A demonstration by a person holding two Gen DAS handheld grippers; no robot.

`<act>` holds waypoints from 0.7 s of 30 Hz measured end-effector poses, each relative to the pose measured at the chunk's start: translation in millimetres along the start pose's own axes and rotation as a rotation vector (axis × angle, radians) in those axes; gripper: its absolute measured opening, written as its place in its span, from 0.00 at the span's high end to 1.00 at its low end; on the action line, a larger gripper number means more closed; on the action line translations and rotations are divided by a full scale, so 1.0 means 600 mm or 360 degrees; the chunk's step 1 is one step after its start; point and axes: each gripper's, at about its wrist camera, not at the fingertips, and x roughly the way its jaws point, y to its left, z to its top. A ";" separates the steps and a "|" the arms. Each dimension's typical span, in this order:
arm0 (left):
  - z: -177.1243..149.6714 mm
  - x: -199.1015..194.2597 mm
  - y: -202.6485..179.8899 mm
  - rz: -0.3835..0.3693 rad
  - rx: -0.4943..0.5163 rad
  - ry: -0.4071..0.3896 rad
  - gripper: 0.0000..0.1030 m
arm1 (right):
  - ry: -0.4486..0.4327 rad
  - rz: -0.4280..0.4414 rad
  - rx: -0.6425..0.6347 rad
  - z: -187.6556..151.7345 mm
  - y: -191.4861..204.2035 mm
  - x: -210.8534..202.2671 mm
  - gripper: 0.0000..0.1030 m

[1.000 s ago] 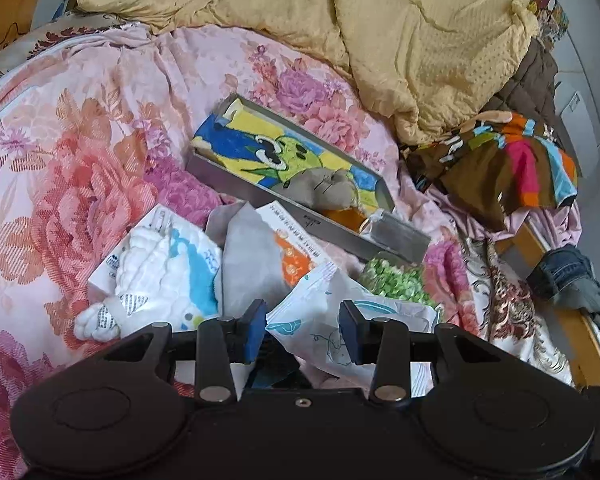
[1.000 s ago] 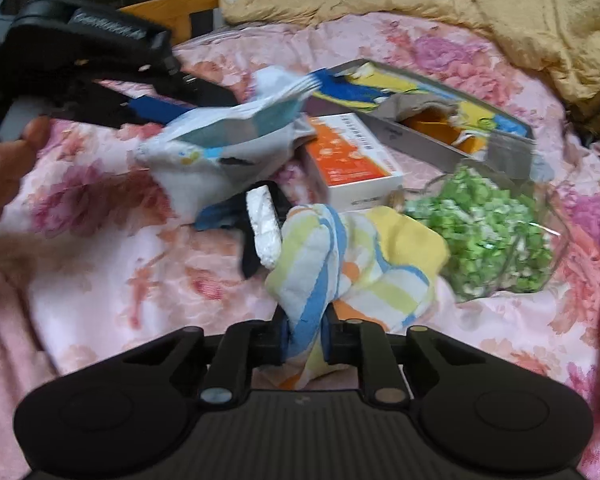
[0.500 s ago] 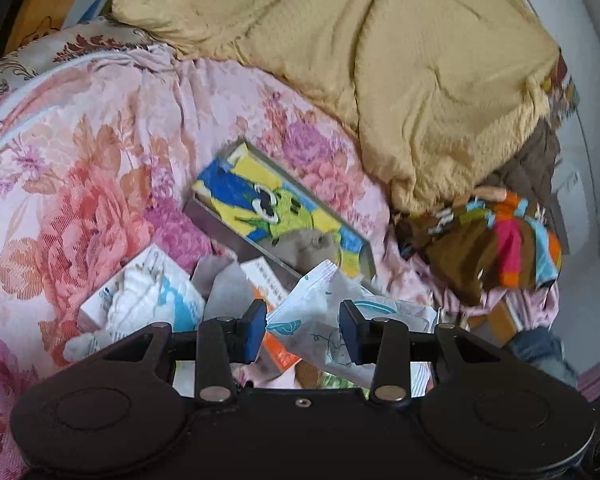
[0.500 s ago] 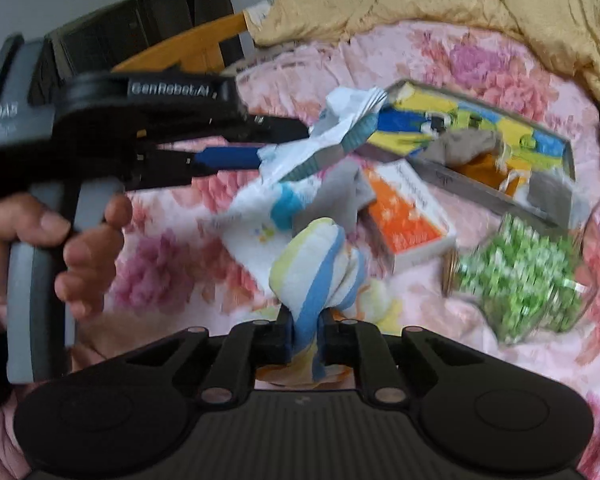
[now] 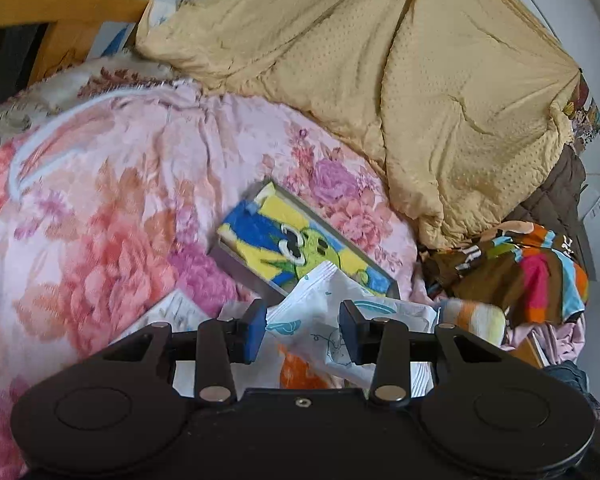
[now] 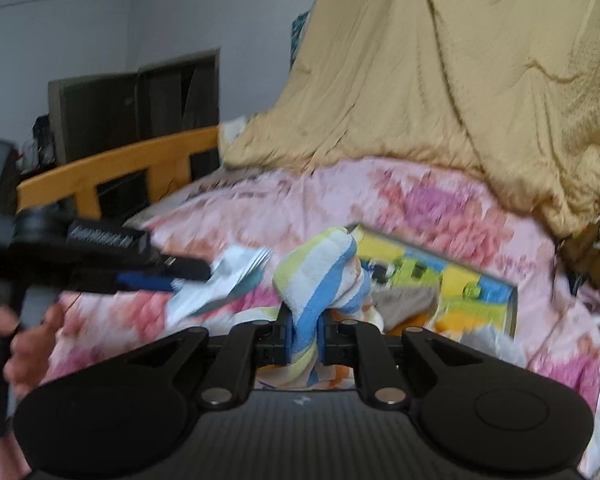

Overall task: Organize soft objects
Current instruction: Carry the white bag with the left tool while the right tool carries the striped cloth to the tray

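Note:
My left gripper (image 5: 303, 330) is shut on a white soft pack with teal print (image 5: 332, 312) and holds it above the bed; it also shows in the right wrist view (image 6: 204, 276), with the pack (image 6: 228, 280) in its tips. My right gripper (image 6: 304, 330) is shut on a striped yellow, white and blue cloth (image 6: 320, 280), lifted off the bed; the cloth's end shows in the left wrist view (image 5: 476, 318). A grey tray lined with a cartoon towel (image 5: 296, 248) lies on the floral bedspread (image 5: 112, 216), ahead of both grippers (image 6: 452, 280).
A yellow quilt (image 5: 400, 80) is heaped at the back. A colourful striped garment (image 5: 532, 272) lies at the right. A box with orange print (image 5: 300, 372) lies under my left gripper. A wooden bed rail (image 6: 112, 168) runs at the left.
Both grippers have risen from the bed with their loads. The pack and the striped cloth are higher, and the view has tilted up toward the quilt and wall.

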 end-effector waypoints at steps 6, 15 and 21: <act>0.032 0.061 -0.002 0.0040 0.0000 -0.0062 0.59 | -0.0158 -0.0081 0.0082 0.000 -0.065 0.079 0.87; 0.054 0.213 0.008 0.0166 -0.0066 -0.0118 0.59 | -0.0143 -0.0129 0.0211 -0.035 -0.146 0.181 0.87; 0.058 0.282 0.023 0.0233 -0.0041 -0.0133 0.59 | -0.0114 -0.0158 0.0216 -0.038 -0.158 0.237 0.87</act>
